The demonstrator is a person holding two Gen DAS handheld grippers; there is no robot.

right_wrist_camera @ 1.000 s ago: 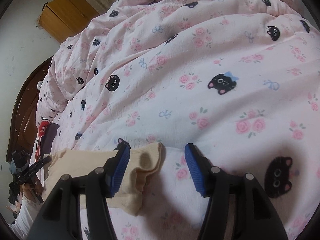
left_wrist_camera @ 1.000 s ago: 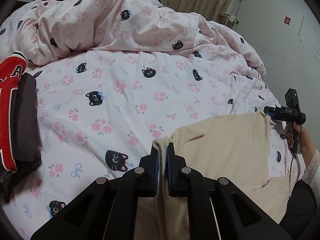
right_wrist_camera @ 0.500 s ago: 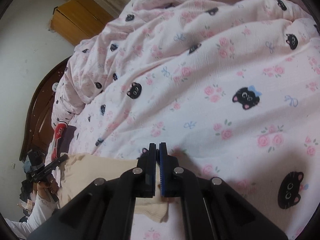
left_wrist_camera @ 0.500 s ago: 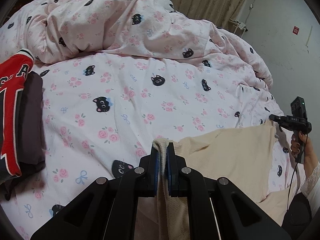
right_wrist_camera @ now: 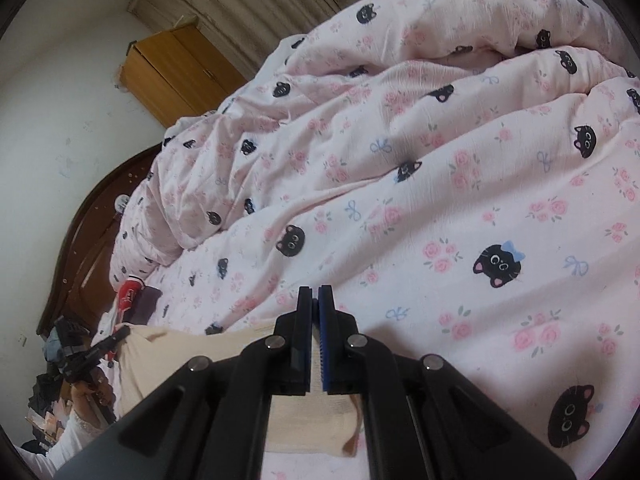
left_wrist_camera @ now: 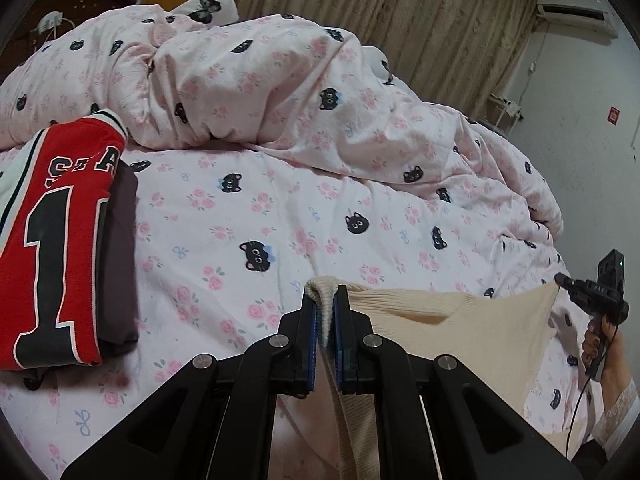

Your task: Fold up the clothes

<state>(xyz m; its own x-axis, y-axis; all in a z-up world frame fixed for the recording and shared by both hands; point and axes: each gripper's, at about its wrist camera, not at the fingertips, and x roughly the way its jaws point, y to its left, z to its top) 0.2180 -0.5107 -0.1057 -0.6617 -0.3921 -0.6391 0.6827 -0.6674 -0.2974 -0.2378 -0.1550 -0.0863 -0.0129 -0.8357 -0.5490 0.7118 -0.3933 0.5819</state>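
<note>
Left wrist: left tongs (left_wrist_camera: 325, 320) clamped tight on a bunched edge of the cream ribbed knit garment (left_wrist_camera: 460, 332), which stretches rightward to the right tongs (left_wrist_camera: 560, 280). Folded red numbered jersey (left_wrist_camera: 60, 240) lies far left. Right wrist: right tongs (right_wrist_camera: 315, 320) closed; cream garment (right_wrist_camera: 168, 356) beneath, grip unclear.

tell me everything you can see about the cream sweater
The cream sweater is a ribbed knit, soft and limp. It is stretched between the two tongs over the pink cat-print bedding. The left tongs are shut on one bunched corner; the right tongs are shut on the opposite edge. Its lower part hangs below.
</note>
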